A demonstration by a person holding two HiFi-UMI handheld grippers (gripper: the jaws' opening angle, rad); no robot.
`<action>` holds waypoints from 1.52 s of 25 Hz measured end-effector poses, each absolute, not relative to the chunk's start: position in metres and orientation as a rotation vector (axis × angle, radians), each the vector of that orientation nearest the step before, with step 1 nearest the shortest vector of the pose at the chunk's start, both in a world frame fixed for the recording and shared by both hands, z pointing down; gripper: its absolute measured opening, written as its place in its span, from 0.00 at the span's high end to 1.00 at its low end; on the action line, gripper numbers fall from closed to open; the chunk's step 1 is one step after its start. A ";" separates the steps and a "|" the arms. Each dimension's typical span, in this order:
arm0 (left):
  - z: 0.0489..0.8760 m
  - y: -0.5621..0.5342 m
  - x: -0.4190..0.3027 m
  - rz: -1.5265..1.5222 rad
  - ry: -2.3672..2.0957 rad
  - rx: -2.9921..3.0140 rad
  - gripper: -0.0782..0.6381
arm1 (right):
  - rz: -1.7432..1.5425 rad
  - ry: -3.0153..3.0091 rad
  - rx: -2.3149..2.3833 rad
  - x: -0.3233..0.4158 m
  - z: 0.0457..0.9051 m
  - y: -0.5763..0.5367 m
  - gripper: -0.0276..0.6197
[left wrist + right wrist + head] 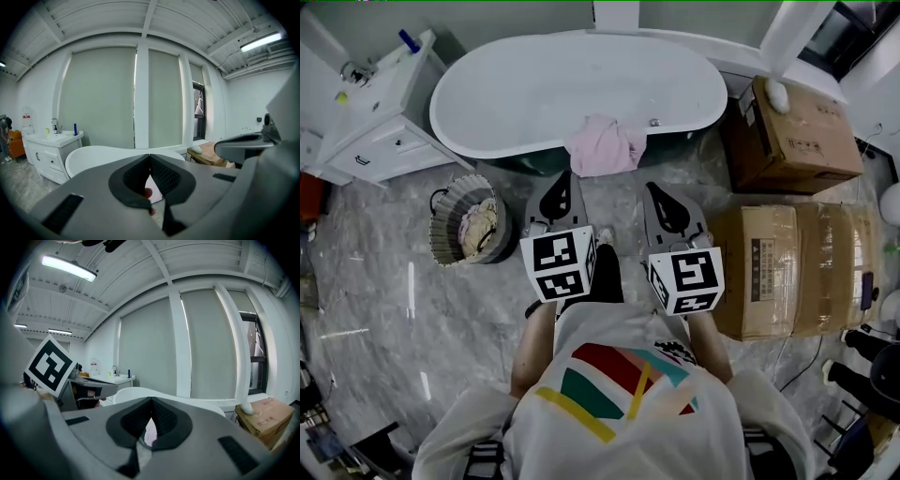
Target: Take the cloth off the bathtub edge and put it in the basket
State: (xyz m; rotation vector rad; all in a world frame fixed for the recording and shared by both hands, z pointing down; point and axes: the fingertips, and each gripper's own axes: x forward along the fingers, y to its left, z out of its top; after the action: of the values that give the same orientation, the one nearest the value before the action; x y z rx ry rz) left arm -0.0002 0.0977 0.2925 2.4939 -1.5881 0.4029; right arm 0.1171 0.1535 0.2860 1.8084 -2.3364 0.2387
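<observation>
Basket [467,225], on the floor off the tub's [534,94] left end, already holds fabric. Left gripper [562,183]: jaws together, empty, short of the tub. Cloth [605,145]: pink, draped over the tub's near edge and hanging down its outer wall. Right gripper [656,194]: jaws together, empty, short of the tub. Likely risks: 2 closed jaws meeting the cloth would shove it into the tub or onto the floor. A thin pinch could let it slip on the way left, short of the basket.
</observation>
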 end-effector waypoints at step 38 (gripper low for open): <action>0.264 -0.201 0.021 0.416 -1.762 2.377 0.87 | 0.339 -2.397 1.722 0.161 0.268 -0.163 0.94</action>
State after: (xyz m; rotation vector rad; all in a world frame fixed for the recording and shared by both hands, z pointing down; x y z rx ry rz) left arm 0.0206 -0.2010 0.2644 2.3768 -1.7615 0.4159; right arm 0.1614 -0.1627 0.2680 1.7223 -2.3970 0.3389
